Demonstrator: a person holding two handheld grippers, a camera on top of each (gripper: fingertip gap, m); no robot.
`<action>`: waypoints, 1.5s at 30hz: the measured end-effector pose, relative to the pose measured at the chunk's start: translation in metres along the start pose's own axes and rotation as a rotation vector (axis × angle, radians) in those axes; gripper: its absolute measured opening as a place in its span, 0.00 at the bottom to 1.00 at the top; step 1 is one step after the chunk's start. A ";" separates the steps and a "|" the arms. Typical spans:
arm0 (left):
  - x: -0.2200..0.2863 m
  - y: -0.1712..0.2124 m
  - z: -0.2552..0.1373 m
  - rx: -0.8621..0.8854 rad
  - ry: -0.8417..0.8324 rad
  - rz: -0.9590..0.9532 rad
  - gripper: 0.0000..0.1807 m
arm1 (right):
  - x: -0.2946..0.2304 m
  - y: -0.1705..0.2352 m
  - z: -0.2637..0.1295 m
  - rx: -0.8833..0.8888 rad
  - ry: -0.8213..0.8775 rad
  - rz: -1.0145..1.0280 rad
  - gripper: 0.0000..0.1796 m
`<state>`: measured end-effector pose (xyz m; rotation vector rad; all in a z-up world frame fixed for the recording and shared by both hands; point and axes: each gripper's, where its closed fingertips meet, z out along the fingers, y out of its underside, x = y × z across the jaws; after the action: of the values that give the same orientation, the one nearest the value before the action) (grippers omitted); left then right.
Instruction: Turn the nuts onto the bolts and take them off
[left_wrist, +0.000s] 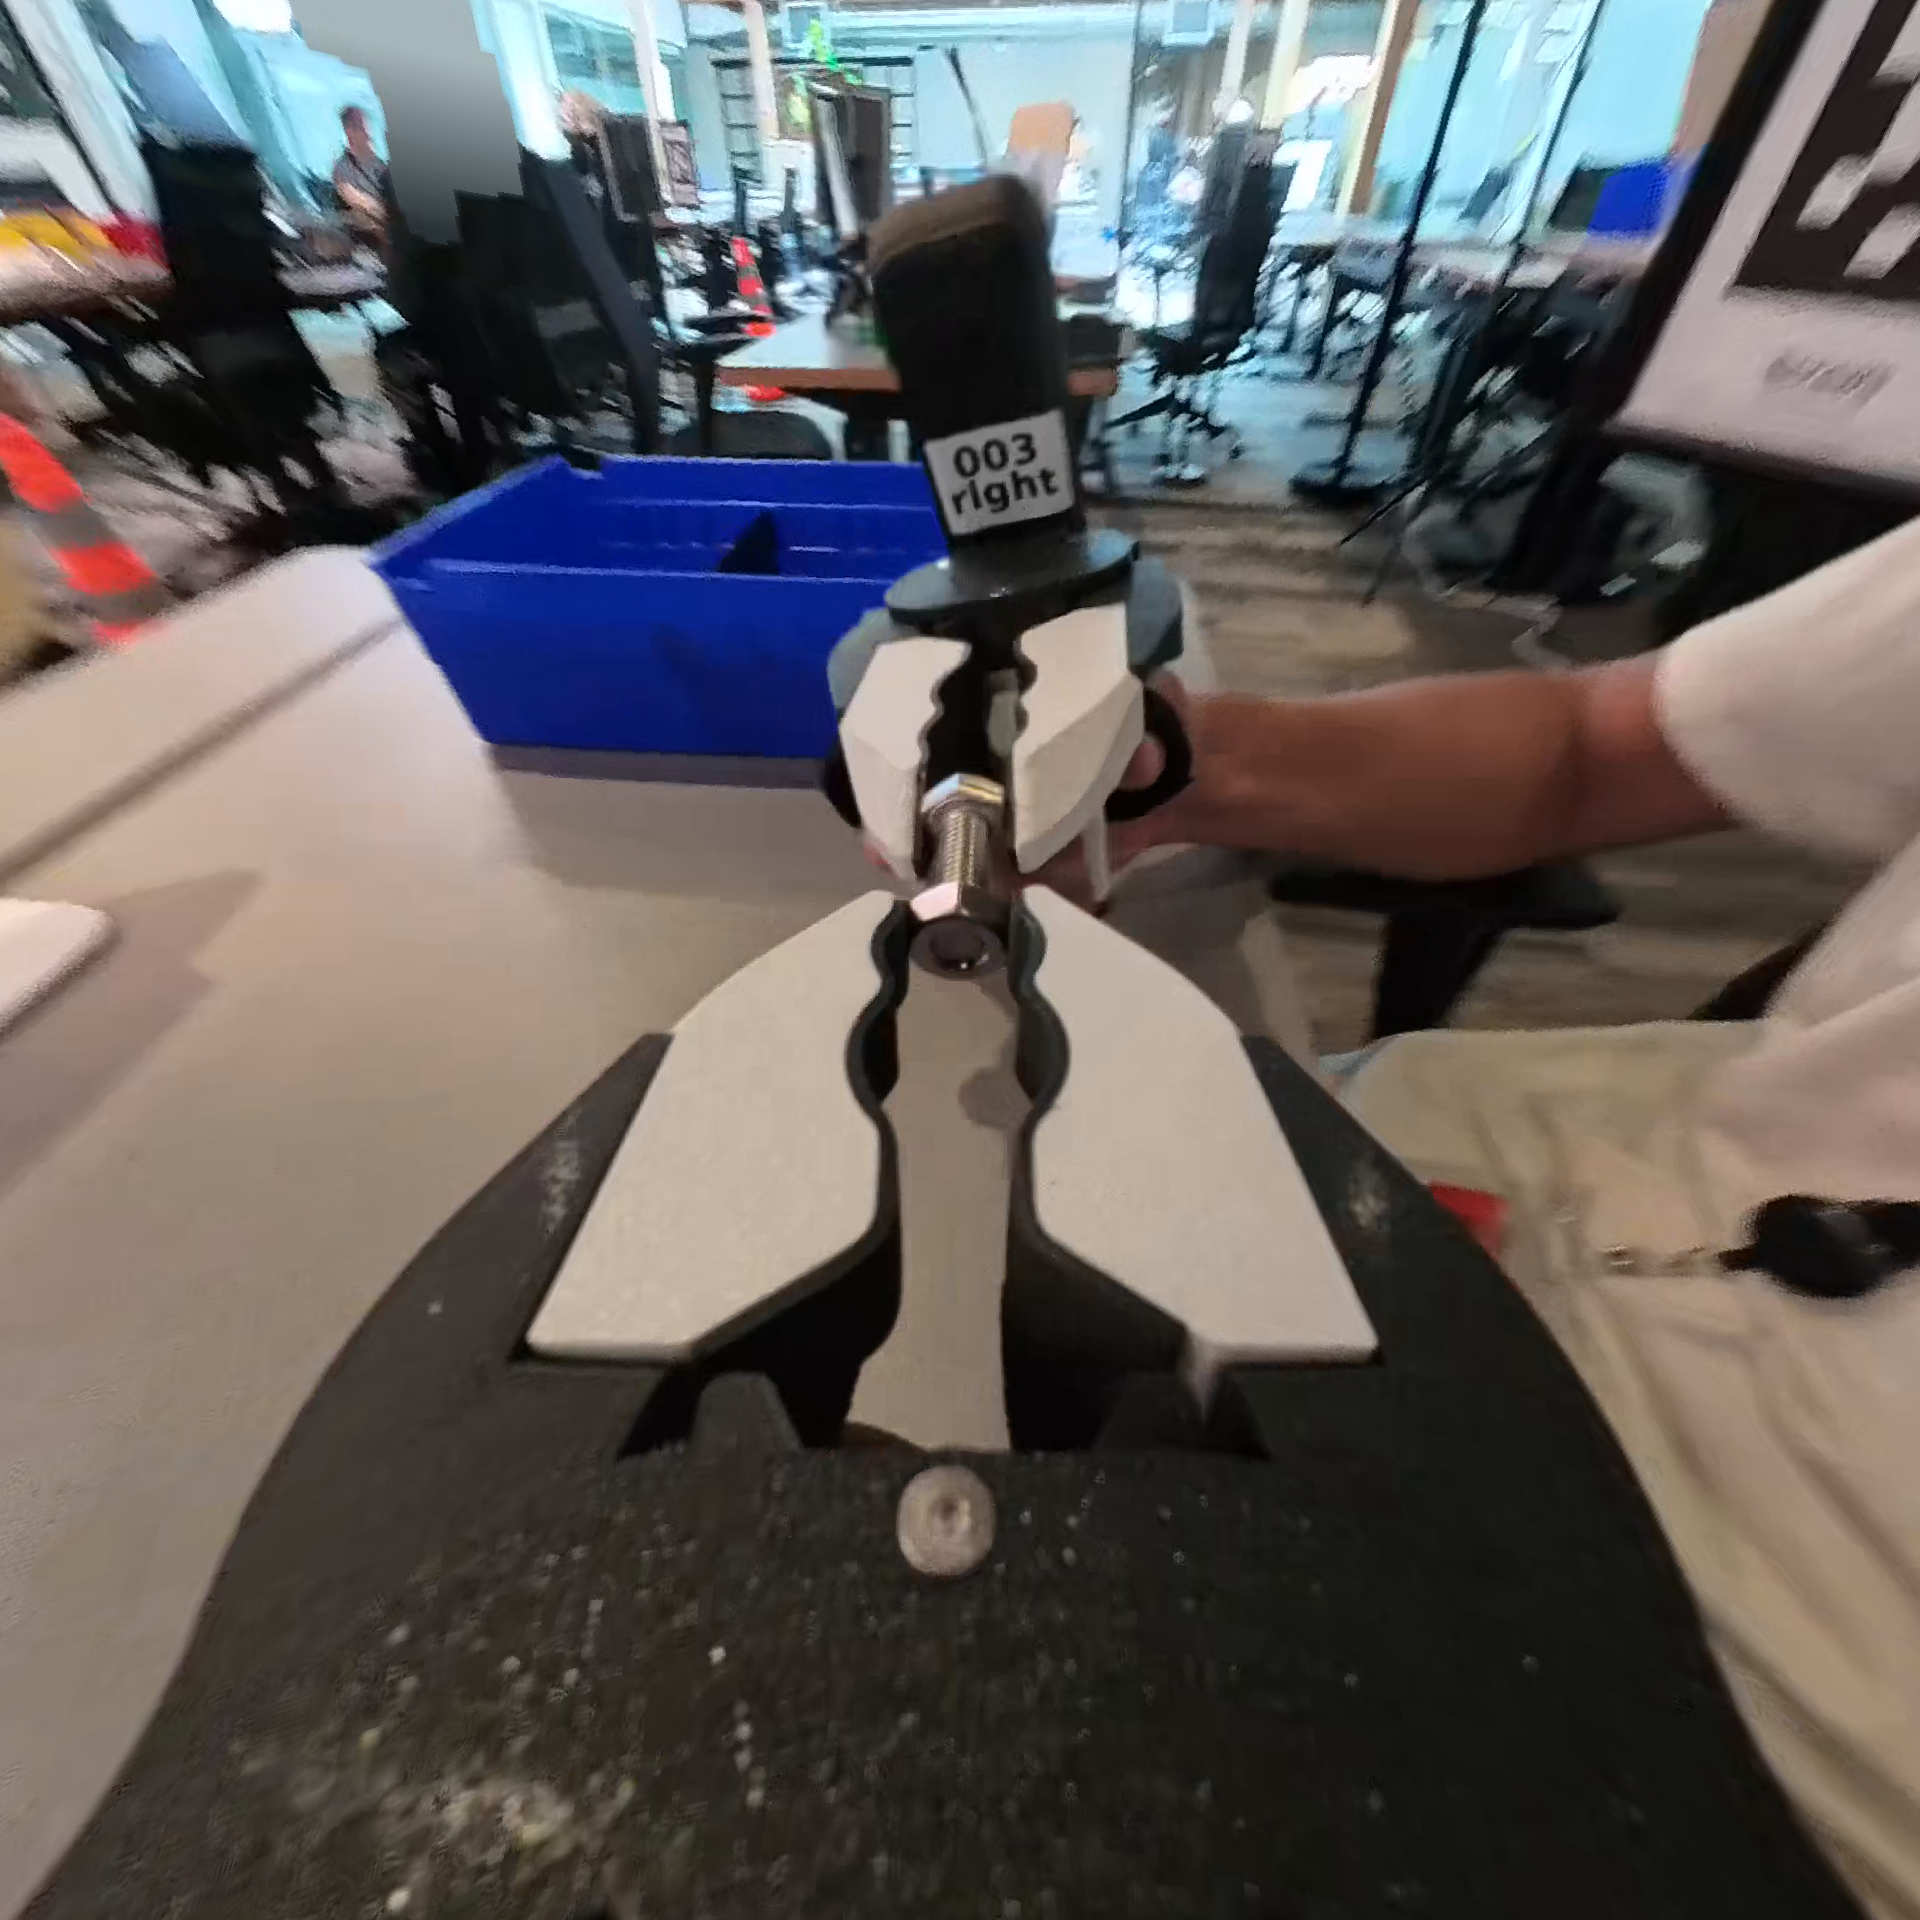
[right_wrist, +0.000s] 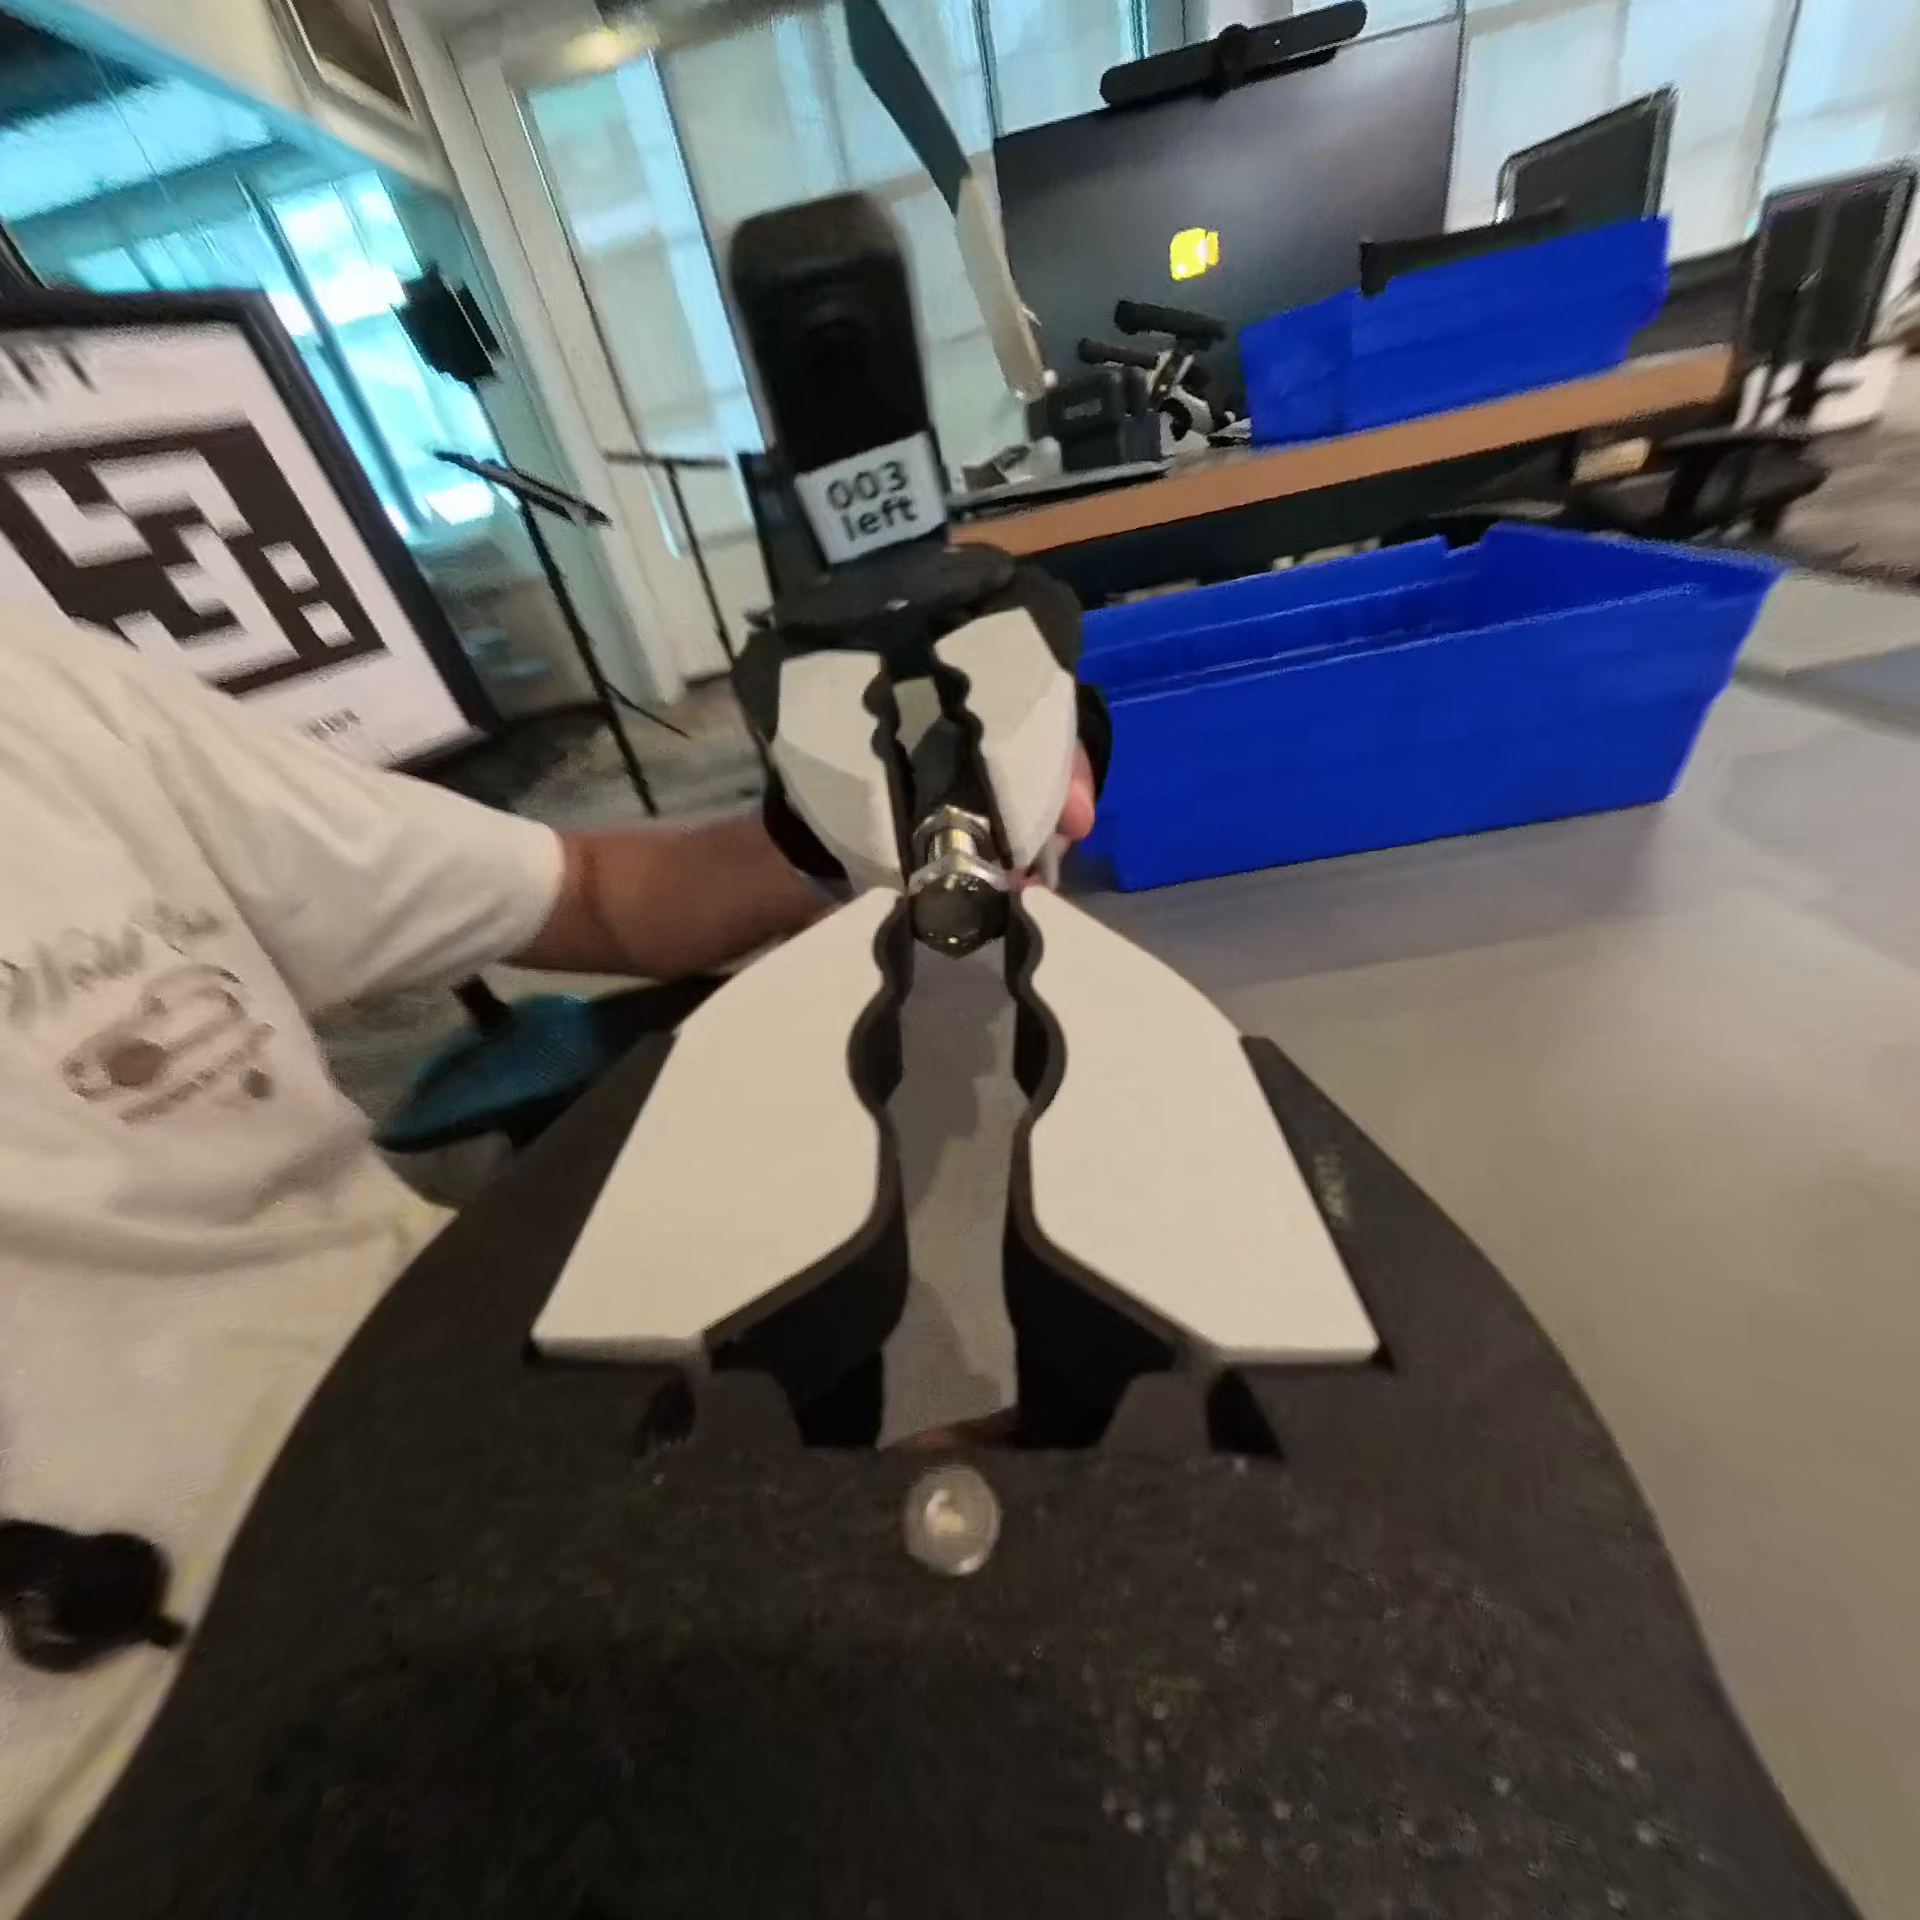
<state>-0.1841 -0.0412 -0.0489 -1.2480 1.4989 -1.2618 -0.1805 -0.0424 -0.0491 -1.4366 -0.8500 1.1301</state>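
A steel bolt (left_wrist: 961, 836) with a steel nut (left_wrist: 940, 912) on its thread is held in the air between my two grippers, above the grey table (left_wrist: 312, 935). My left gripper (left_wrist: 956, 914) is shut on the nut, and the bolt's end shows in the nut's hole. My right gripper (left_wrist: 966, 857) faces it and is shut on the bolt's hex head. In the right wrist view, the right gripper (right_wrist: 951, 914) grips the hex head (right_wrist: 948, 922), and the left gripper (right_wrist: 956, 868) grips the far end of the bolt.
A blue plastic bin (left_wrist: 623, 644) stands on the table behind the grippers; it also shows in the right wrist view (right_wrist: 1403, 727). A person's forearm (left_wrist: 1403, 769) and white shirt are close by. A white object (left_wrist: 42, 945) lies at the table's left edge. My left and right fingertips are right by each other.
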 end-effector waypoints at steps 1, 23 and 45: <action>0.002 0.000 0.000 0.006 0.048 -0.071 0.10 | -0.002 0.000 0.000 -0.018 0.015 -0.054 0.09; 0.010 -0.002 -0.002 0.008 0.394 -0.609 0.29 | -0.005 -0.001 -0.006 -0.127 0.128 -0.402 0.09; 0.001 0.009 -0.006 -0.138 -0.276 0.577 0.11 | -0.005 0.005 0.007 -0.021 -0.057 0.129 0.09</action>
<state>-0.1914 -0.0406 -0.0568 -0.9258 1.6001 -0.5930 -0.1892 -0.0458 -0.0532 -1.5003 -0.8207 1.2673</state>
